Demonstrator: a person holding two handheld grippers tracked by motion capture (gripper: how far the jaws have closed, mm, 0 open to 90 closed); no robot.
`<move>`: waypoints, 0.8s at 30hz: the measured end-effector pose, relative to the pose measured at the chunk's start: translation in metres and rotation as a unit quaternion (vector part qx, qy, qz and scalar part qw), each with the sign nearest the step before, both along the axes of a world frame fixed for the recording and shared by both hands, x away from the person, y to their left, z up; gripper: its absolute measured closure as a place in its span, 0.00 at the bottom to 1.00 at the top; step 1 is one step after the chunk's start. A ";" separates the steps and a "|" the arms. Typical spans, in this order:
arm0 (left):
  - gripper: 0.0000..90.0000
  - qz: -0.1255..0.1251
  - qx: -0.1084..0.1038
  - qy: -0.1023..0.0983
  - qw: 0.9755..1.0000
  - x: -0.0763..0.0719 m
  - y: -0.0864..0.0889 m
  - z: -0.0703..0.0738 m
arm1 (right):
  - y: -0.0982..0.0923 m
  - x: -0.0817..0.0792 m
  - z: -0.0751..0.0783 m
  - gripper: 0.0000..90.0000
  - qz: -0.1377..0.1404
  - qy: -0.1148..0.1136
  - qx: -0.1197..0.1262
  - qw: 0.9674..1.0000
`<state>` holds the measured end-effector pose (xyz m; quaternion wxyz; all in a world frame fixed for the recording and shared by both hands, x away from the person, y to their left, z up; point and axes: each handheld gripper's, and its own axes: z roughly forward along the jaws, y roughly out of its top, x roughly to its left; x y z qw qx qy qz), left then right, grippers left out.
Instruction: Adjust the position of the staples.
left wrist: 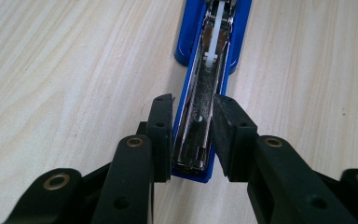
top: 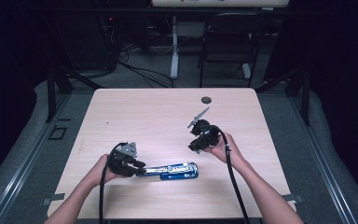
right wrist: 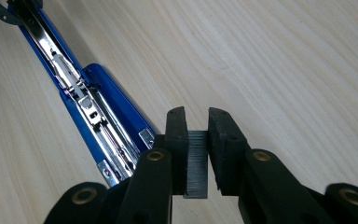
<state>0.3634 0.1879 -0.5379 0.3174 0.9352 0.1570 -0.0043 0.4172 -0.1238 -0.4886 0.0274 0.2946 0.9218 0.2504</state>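
Note:
A blue stapler lies swung open flat near the table's front edge, its metal staple channel facing up. My left gripper is shut on the stapler's left end. In the left gripper view the black pads press both sides of the stapler arm. My right gripper hovers just above and right of the stapler, pointing down toward it. In the right gripper view the right gripper is shut on a grey strip of staples, with the stapler to its left.
The light wooden table has a round cable grommet near its far edge. A dark chair and a white stand leg are on the floor beyond the table. Cables trail from both grippers off the front edge.

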 end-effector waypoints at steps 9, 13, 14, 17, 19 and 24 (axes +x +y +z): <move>0.77 -0.002 0.005 -0.001 1.000 0.001 0.000 0.001 | 0.007 -0.002 0.000 0.88 0.015 -0.001 0.002 1.000; 0.77 -0.002 0.002 0.003 1.000 0.001 0.000 0.000 | 0.008 -0.002 -0.001 0.88 0.019 0.003 0.007 1.000; 0.77 -0.002 0.002 0.003 1.000 0.001 0.000 0.000 | 0.009 -0.002 -0.001 0.88 0.021 0.004 0.006 1.000; 0.77 -0.003 0.002 0.003 1.000 0.002 -0.001 0.000 | 0.011 -0.003 0.000 0.88 0.027 0.002 0.006 1.000; 0.77 -0.001 0.011 -0.001 1.000 0.002 0.000 0.001 | 0.012 -0.003 0.000 0.88 0.027 0.002 0.009 1.000; 0.77 -0.004 0.003 0.004 1.000 0.002 -0.001 0.001 | 0.014 -0.003 0.000 0.88 0.031 0.003 0.011 0.999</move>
